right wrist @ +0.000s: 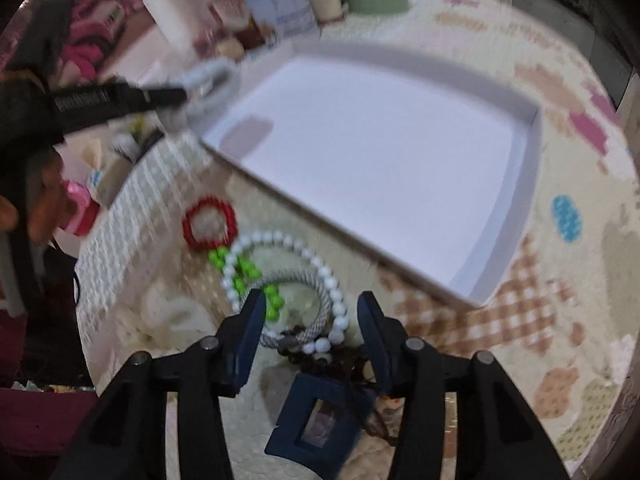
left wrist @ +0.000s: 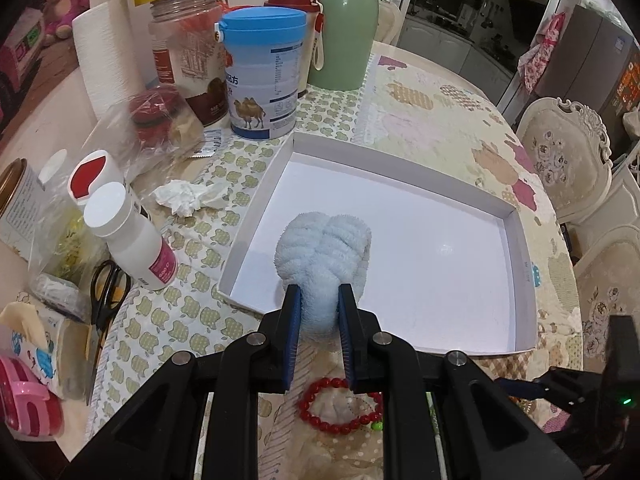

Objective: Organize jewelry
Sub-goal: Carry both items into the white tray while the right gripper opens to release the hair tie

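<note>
My left gripper (left wrist: 319,296) is shut on a fluffy light-blue scrunchie (left wrist: 324,258) and holds it over the near left part of the white box (left wrist: 516,216). A red bead bracelet (left wrist: 340,406) lies on the cloth below the left fingers. In the blurred right wrist view my right gripper (right wrist: 312,312) is open over a pile: a white bead bracelet (right wrist: 320,268), green beads (right wrist: 240,268), a silver rope ring (right wrist: 324,300), dark beads (right wrist: 336,360) and a dark blue clip (right wrist: 316,424). The red bracelet (right wrist: 209,222) lies to the left. The left gripper (right wrist: 172,96) with the scrunchie (right wrist: 208,84) shows at the box's (right wrist: 532,148) left corner.
Left of the box stand a blue-lidded tin (left wrist: 264,72), a green flask (left wrist: 344,24), jars, a paper roll (left wrist: 104,52), a white bottle (left wrist: 128,236), scissors (left wrist: 106,292) and a crumpled tissue (left wrist: 184,196). Ornate chairs (left wrist: 568,160) stand at the right table edge.
</note>
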Demonstrator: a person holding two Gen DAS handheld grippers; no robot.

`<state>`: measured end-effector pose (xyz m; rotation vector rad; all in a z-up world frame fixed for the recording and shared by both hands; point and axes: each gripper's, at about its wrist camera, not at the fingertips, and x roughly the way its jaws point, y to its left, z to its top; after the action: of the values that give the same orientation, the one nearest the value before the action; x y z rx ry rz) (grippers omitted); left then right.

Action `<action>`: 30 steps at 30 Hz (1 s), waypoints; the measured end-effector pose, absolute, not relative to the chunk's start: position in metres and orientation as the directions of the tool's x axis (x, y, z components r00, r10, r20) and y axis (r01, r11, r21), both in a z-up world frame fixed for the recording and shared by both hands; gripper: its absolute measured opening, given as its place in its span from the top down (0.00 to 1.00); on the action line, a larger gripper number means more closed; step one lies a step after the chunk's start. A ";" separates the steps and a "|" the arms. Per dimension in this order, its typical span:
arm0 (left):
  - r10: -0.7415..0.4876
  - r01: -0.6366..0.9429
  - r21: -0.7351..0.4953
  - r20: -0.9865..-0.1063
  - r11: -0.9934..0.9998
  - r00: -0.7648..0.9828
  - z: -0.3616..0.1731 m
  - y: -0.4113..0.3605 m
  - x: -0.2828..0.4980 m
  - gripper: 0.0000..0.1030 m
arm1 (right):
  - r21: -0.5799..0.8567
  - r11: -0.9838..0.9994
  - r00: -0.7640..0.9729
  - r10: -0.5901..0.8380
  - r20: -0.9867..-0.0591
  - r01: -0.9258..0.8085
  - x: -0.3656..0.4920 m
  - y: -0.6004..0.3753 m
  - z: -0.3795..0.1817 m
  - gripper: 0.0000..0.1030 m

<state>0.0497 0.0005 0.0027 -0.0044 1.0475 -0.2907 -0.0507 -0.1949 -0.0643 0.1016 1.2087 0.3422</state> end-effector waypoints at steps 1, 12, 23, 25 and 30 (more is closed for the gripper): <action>-0.239 0.234 -0.142 -0.853 0.962 0.464 0.002 0.001 0.050 0.92 | 0.246 0.947 0.305 0.301 -0.904 -0.206 -0.051 -0.193 -0.070 0.58; -0.231 0.214 -0.146 -0.860 0.966 0.455 -0.002 0.007 0.056 0.92 | 0.257 0.947 0.392 0.314 -0.865 -0.192 -0.053 -0.209 -0.044 0.92; -0.208 0.220 -0.115 -0.859 0.969 0.468 -0.004 -0.012 0.084 0.92 | 0.322 0.946 0.493 0.293 -0.819 -0.028 -0.003 -0.252 -0.022 0.92; -0.200 0.222 -0.106 -0.862 0.969 0.465 -0.009 -0.018 0.093 0.92 | 0.315 0.949 0.497 0.273 -0.824 0.001 0.010 -0.259 -0.026 0.92; -0.180 0.222 -0.088 -0.880 0.971 0.439 -0.026 -0.029 0.109 0.92 | 0.284 0.958 0.484 0.228 -0.845 0.043 0.039 -0.270 -0.043 0.92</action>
<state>0.1089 -0.0291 -0.0256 0.0428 1.0880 -0.2499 0.0391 -0.2701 -0.0430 0.2831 1.0635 0.1143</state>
